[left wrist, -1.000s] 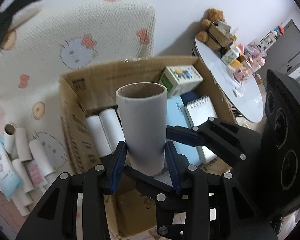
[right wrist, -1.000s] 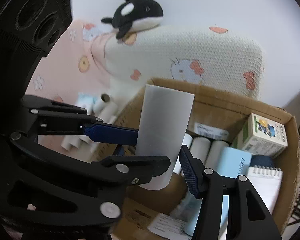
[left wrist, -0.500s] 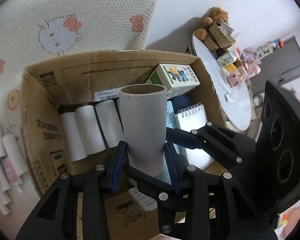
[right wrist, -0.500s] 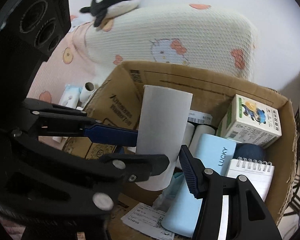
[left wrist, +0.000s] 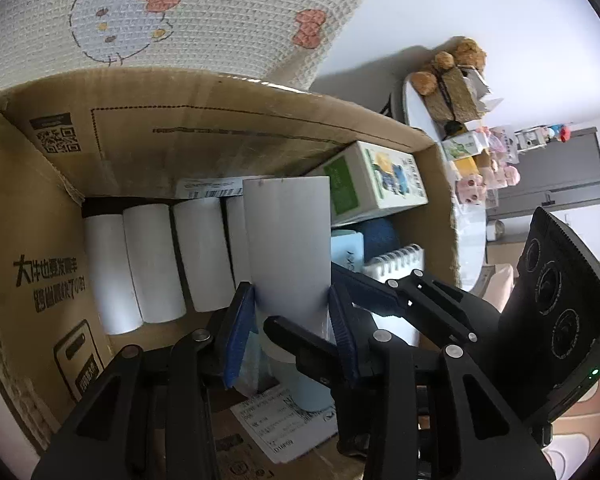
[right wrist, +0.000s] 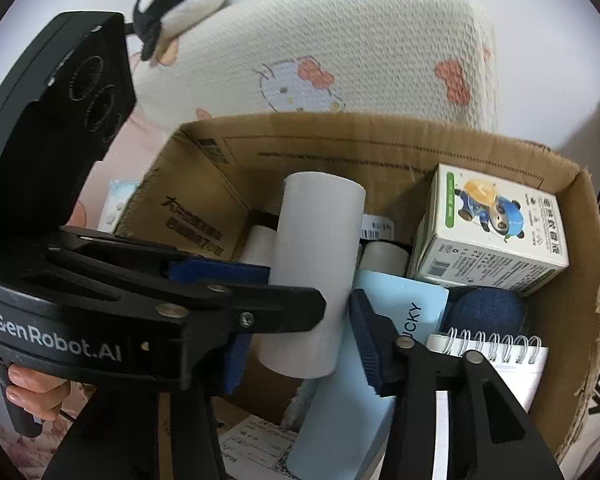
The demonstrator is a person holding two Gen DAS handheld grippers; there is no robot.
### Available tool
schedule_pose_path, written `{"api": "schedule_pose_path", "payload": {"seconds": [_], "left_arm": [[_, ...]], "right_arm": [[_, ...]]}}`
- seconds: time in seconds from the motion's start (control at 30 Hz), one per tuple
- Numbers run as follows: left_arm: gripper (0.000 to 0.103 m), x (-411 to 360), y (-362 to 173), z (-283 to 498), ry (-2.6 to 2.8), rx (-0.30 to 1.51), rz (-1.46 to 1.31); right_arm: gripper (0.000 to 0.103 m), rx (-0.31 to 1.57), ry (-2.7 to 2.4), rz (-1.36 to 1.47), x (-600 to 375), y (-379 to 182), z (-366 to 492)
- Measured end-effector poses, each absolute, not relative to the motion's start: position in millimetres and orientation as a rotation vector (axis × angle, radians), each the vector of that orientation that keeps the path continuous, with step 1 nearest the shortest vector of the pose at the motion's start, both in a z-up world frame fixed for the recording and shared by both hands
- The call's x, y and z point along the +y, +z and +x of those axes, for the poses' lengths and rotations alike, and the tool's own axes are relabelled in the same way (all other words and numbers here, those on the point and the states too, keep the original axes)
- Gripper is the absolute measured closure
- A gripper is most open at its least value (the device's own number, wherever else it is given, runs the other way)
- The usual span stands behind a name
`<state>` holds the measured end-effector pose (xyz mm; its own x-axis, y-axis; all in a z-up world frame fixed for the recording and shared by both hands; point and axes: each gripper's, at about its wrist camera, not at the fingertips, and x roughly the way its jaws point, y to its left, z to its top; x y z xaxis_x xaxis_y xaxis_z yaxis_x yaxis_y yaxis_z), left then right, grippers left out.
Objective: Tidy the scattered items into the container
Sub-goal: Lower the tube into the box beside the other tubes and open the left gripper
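Cardboard box (left wrist: 228, 136): large, brown and open-topped; it is seen ahead of and below both claws.
Paper tube (left wrist: 288, 244): pale grey and cylindrical; it is held upright over the box interior, ahead of the camera.
Left gripper (left wrist: 290, 320): clenched on the paper tube, whose lower part is pressed between the blue pads (left wrist: 240, 332).
Right gripper (right wrist: 300, 316): closed on the same paper tube, which is gripped from the other side.
White rolls (left wrist: 152, 264): laid in a row on the box floor, left of the held tube.
Printed carton (left wrist: 376, 184): leaned in the far right corner.
Spiral notepad (right wrist: 496, 364): lying right of the claws, beside a blue case (right wrist: 348, 400).
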<state>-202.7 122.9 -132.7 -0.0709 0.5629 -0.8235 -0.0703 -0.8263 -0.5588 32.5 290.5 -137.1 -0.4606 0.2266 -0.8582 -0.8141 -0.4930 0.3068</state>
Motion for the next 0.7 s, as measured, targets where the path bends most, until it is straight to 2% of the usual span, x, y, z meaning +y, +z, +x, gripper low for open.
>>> {"api": "schedule_pose_path", "payload": {"seconds": [0.13, 0.3, 0.7], "left_arm": [[0.061, 123, -136, -207, 1.953, -0.529, -1.787], [0.061, 123, -138, -209, 1.969, -0.514, -1.804], [0.061, 133, -170, -220, 1.931, -0.492, -1.902]], "right_arm": [[0.062, 0.997, 1.997, -1.017, 295, -141, 33], [0.062, 0.939, 1.994, -1.051, 296, -141, 24], [0.076, 0.872, 1.961, -1.166, 290, -142, 18]]}}
